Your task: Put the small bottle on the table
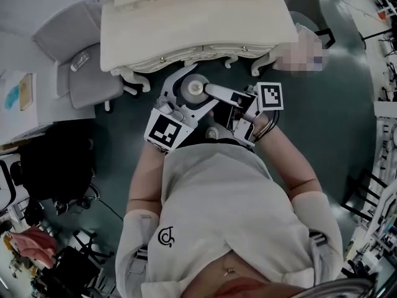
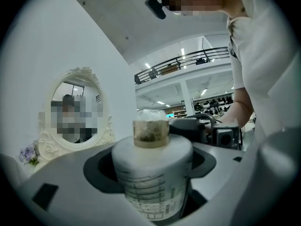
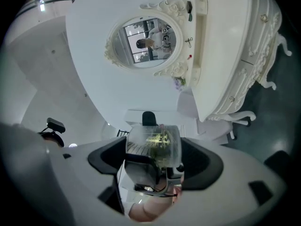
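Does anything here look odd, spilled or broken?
Nothing looks spilled or broken. One curious sight: the small bottle is in mid-air and gripped twice, with the left gripper on its white body and the right gripper on its clear cap.

- Through my head camera the room is looking dim and grey-green. The pale dressing table (image 1: 198, 23) is glowing brightest at the top, and the floor (image 1: 335, 104) is sinking into dark corners.
- In my left gripper view, strip lights (image 2: 183, 52) are shining down from a high ceiling. The white bottle (image 2: 153, 173) is sitting so near the lens that it is going soft and out of focus.
- My right gripper view is bending the table's straight edge into a curve, and the clear cap (image 3: 155, 142) is catching yellowish glints.
- Both gripper views are fading to black round their circular rims.
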A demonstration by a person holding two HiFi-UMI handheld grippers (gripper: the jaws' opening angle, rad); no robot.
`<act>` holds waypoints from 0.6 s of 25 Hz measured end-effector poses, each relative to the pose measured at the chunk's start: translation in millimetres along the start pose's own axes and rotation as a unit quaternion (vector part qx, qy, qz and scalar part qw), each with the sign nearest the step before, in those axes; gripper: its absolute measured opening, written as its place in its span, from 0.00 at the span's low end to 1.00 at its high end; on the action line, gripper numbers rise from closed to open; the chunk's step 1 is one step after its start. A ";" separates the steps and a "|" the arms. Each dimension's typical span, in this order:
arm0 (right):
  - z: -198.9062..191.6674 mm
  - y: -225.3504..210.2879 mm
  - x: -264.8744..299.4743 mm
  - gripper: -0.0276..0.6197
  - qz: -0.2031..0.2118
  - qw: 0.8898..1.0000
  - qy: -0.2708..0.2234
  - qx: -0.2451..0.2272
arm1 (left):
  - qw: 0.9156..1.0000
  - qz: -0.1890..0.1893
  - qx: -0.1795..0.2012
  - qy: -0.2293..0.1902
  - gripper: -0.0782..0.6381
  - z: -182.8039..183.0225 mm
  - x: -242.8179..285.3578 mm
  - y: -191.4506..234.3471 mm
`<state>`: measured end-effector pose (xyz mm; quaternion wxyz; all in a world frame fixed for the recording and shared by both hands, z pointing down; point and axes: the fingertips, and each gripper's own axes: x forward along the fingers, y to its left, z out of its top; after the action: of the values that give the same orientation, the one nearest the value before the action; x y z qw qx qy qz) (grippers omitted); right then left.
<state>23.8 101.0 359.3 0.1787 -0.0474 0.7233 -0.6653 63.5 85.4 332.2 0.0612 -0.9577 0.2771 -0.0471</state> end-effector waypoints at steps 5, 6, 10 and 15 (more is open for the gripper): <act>28.0 -10.9 0.3 0.60 0.004 1.000 -0.004 0.016 | 1.000 0.004 -0.012 0.015 0.61 -13.9 21.7 18.5; 40.6 -15.3 0.8 0.60 0.003 1.000 -0.005 0.017 | 1.000 0.005 -0.013 0.017 0.61 -17.8 31.0 27.4; 83.1 -28.9 11.8 0.60 -0.003 1.000 -0.008 0.019 | 1.000 0.004 -0.018 0.017 0.61 -30.3 57.0 63.6; 137.1 -39.6 42.4 0.60 -0.010 1.000 -0.009 0.011 | 1.000 -0.007 -0.015 0.009 0.61 -38.5 79.4 121.1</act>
<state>21.6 -46.0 382.9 0.1788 -0.0587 0.7136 -0.6748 62.0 -62.3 357.3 0.0441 -0.9599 0.2717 -0.0524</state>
